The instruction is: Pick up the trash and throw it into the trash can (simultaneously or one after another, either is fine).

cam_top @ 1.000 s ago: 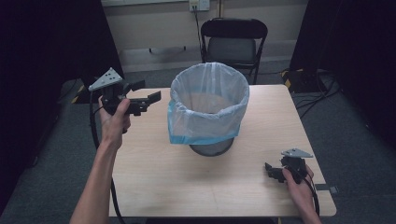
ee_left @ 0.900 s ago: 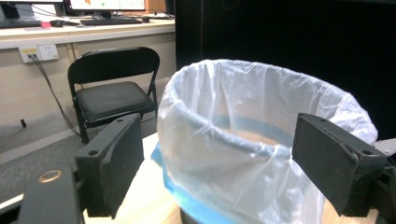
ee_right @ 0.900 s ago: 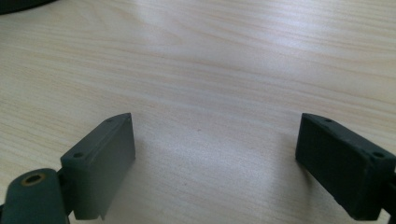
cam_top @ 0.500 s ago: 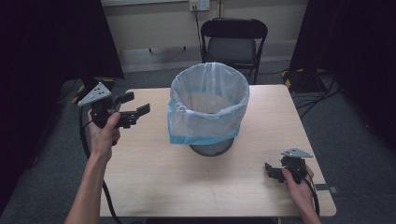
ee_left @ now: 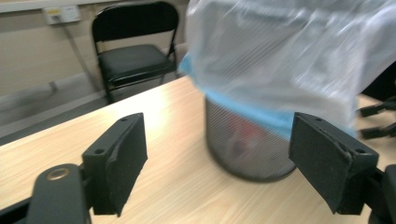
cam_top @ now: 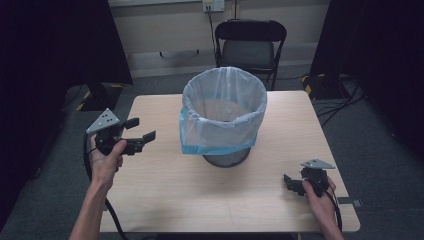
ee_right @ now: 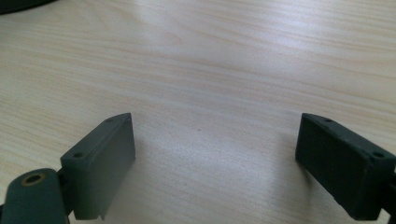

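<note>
A mesh wastebasket (cam_top: 225,157) lined with a plastic bag (cam_top: 222,117) is seen mid-tabletop (cam_top: 165,185). The left tool (cam_top: 141,131) is held spread beside it; the right tool (cam_top: 290,182) is rested near the tabletop's edge, jaws apart.

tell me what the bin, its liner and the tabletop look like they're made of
Bin: dark wire mesh, probably metal; a fine grid shows, with something reddish dimly visible through it.
Liner: thin translucent plastic film, whitish with a blue hem, wrinkled and folded over the rim.
Tabletop: pale wood-grain surface with a soft sheen, likely laminate or veneer; straight grain lines show in the right gripper view.
</note>
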Demonstrator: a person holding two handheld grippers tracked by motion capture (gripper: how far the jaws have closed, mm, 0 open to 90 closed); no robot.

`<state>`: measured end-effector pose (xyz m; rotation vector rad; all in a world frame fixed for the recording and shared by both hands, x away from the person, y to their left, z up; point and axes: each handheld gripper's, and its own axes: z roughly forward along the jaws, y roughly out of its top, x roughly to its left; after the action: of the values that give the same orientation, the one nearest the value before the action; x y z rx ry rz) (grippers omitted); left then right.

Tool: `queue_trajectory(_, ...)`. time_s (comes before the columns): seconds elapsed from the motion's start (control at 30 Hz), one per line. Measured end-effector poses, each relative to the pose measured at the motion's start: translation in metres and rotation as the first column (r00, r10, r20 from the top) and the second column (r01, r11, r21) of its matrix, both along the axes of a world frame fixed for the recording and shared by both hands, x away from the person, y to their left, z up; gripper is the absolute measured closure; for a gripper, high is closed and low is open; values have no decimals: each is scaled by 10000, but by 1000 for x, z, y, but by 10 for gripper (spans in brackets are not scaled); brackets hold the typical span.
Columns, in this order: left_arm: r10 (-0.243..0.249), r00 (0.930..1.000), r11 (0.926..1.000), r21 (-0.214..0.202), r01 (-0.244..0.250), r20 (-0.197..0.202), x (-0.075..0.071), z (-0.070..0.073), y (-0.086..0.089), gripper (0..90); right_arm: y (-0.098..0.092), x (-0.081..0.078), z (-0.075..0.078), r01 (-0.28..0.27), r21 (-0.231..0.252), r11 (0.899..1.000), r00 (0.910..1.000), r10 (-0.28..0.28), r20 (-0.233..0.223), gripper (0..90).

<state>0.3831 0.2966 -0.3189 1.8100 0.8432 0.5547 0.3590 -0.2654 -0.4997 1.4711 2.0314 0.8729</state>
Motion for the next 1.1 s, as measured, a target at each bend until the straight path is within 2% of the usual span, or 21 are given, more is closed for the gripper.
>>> queue_trajectory(0.1, 61, 9998, 10000, -20, -61, -207, -1, -10, 3, 197, 0, 0, 0, 2, -3, 10000, 10000, -2, 1, 111)
queue_trajectory(0.17, -16, 9992, 10000, 45, 18, -391, -2, -16, 5, 193, 0, 0, 0, 1, -3, 10000, 10000, -1, 1, 111)
queue_trajectory(0.3, 133, 9978, 9997, 212, -119, -656, -6, -29, 9, 198, 0, 0, 0, 1, -1, 10000, 10000, -1, 1, 111)
queue_trajectory(0.4, 259, 9955, 9996, 118, -250, -912, -9, -40, 11, 198, 0, 0, 0, -2, 0, 10000, 10000, 2, 0, 111)
queue_trajectory(0.43, 324, 9948, 9993, 234, -303, -970, -11, -45, 12, 202, 0, 0, 0, -2, 0, 10000, 10000, 2, 1, 111)
queue_trajectory(0.67, 516, 9888, 9983, 356, -471, -1401, -15, -69, 16, 197, 0, 0, 0, 0, 1, 10000, 10000, 0, -1, 111)
queue_trajectory(0.73, 343, 9868, 9991, 305, -299, -1582, -16, -75, 17, 197, 0, 0, 0, 8, 8, 10000, 10000, -8, -8, 111)
queue_trajectory(0.8, 306, 9843, 9983, 551, -213, -1739, -18, -80, 17, 198, 0, 0, 0, 8, 11, 10000, 10000, -8, -8, 111)
queue_trajectory(0.87, 309, 9832, 9983, 537, -216, -1800, -20, -84, 17, 199, 0, 0, 0, 8, 13, 10000, 10000, -8, -10, 111)
queue_trajectory(1.0, 437, 9836, 9966, 764, -306, -1751, -25, -94, 17, 198, 0, 0, 0, 10, 12, 10000, 10000, -10, -9, 111)
queue_trajectory(1.1, 548, 9788, 9955, 871, -382, -1973, -27, -106, 15, 197, 0, 0, 0, 9, 10, 10000, 10000, -9, -10, 111)
